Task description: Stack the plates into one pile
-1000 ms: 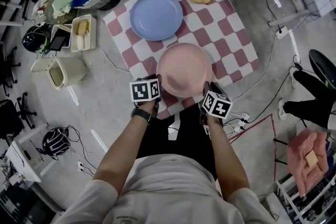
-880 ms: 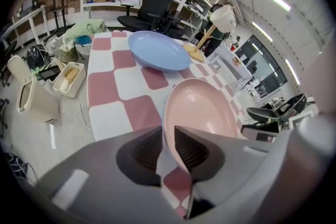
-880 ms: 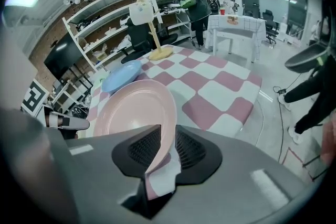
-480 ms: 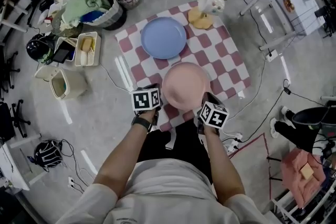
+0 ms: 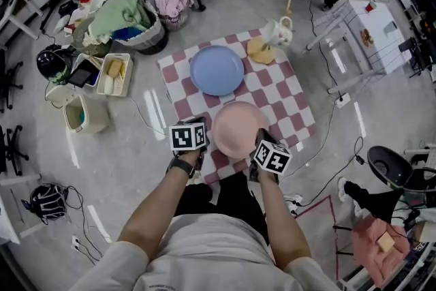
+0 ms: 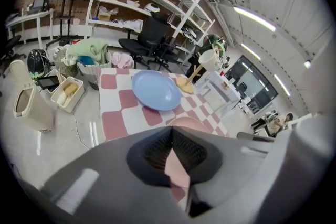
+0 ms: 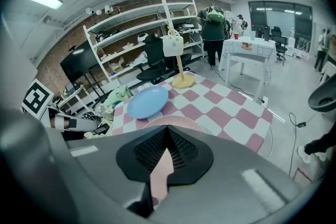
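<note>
Since a second ago the whole floor scene has shrunk and slid lower in the head view, with more of the room showing round it, while both grippers stay on the pink plate [image 5: 238,129] as before. We see that plate at the near end of the checkered cloth [image 5: 291,100], close to the person's body. Whether it rests on the cloth or hangs just above it, we cannot tell.

The left gripper [image 5: 206,136] has its jaws closed down on the plate's left near rim. Its own view shows a thin pink sliver [image 6: 176,168] pinched between the ribbed pads. The right gripper [image 5: 257,144] is clamped the same way on the right near rim, with pink rim [image 7: 159,173] wedged between its pads.

The blue plate [image 5: 216,70] lies flat on the far half of the cloth, apart from the pink one (a strip of checks shows between them). Beyond it, at the far corner, a white mug [image 5: 279,31] hangs on a yellow-based stand [image 5: 261,51]. Off the cloth to the left are a basket of clothes [image 5: 129,18], a cream tray [image 5: 114,75] and a small bin [image 5: 83,114].
</note>
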`<action>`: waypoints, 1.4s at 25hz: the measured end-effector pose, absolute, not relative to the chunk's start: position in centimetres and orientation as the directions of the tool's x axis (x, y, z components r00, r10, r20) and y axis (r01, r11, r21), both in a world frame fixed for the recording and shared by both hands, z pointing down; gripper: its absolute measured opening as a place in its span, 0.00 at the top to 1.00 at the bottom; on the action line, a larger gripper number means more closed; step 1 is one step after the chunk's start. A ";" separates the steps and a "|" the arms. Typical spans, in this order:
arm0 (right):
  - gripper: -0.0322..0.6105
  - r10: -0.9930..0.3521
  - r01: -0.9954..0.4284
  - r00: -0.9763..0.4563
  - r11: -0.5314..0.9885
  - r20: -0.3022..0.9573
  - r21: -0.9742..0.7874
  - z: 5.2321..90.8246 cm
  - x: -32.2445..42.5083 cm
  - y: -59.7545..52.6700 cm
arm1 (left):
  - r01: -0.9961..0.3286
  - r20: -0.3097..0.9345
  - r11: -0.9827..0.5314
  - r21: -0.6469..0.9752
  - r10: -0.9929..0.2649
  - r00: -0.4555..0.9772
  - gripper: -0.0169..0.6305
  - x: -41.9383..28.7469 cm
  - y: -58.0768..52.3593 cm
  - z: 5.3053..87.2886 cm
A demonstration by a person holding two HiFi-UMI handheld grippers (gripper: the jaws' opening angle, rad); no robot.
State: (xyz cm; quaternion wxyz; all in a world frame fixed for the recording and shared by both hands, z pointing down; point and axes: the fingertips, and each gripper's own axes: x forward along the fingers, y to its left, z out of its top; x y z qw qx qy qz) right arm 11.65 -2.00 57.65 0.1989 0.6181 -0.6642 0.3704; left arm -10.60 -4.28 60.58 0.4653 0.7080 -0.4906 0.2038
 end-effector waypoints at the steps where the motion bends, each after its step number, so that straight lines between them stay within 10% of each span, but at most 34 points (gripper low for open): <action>1: 0.94 -0.676 -0.967 -0.168 -0.029 0.718 -0.253 57.5 11.4 -2.6 | -0.883 0.743 -0.076 0.464 -0.509 0.435 0.96 -10.7 -4.6 60.6; 35: 0.93 -0.468 -0.897 -0.442 0.216 0.765 -0.386 67.6 7.0 -24.3 | -0.836 0.822 0.331 0.438 -0.523 0.224 0.96 -13.9 -16.9 69.8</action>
